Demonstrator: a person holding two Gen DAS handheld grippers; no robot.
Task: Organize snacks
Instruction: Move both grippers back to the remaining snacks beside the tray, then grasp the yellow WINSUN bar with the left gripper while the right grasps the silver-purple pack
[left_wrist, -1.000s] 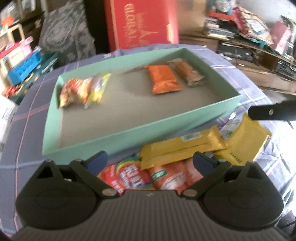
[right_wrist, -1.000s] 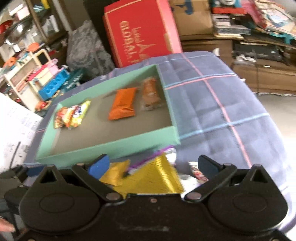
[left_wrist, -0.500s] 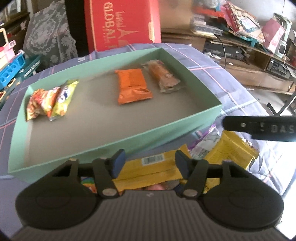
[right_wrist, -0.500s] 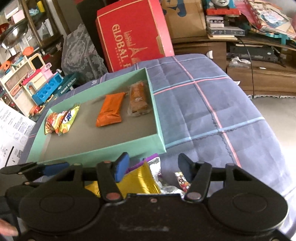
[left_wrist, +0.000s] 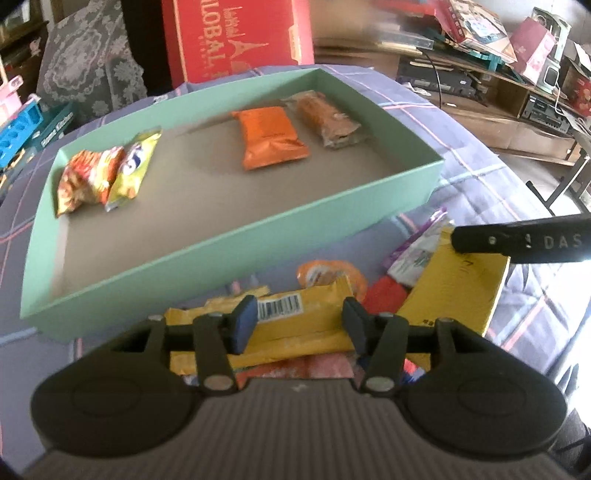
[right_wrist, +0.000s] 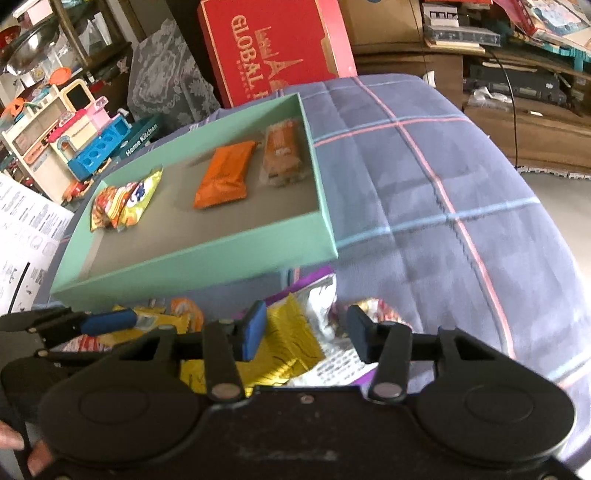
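A mint green tray (left_wrist: 236, 243) (right_wrist: 207, 258) holds an orange packet (left_wrist: 271, 136) (right_wrist: 225, 173), a brown bar (left_wrist: 325, 118) (right_wrist: 282, 151) and two small chip bags (left_wrist: 107, 173) (right_wrist: 125, 199). Loose snacks lie in front of it. My left gripper (left_wrist: 297, 325) is shut on a long yellow bar (left_wrist: 291, 321), one pad on each side. My right gripper (right_wrist: 306, 332) has its jaws partly closed around a silver and white wrapper (right_wrist: 328, 325) beside a gold packet (right_wrist: 291, 343) (left_wrist: 458, 284); whether the pads touch is unclear.
A red box (left_wrist: 236, 37) (right_wrist: 273, 48) stands behind the tray. Toys (right_wrist: 74, 144) sit at the left, cluttered shelves (right_wrist: 517, 74) at the right. The plaid cloth (right_wrist: 443, 184) drops off at the right edge. The right gripper's finger (left_wrist: 517, 242) crosses the left wrist view.
Both grippers have narrowed their jaws from wide open. The left now pinches the yellow bar; the right has closed in around the wrapper pile.
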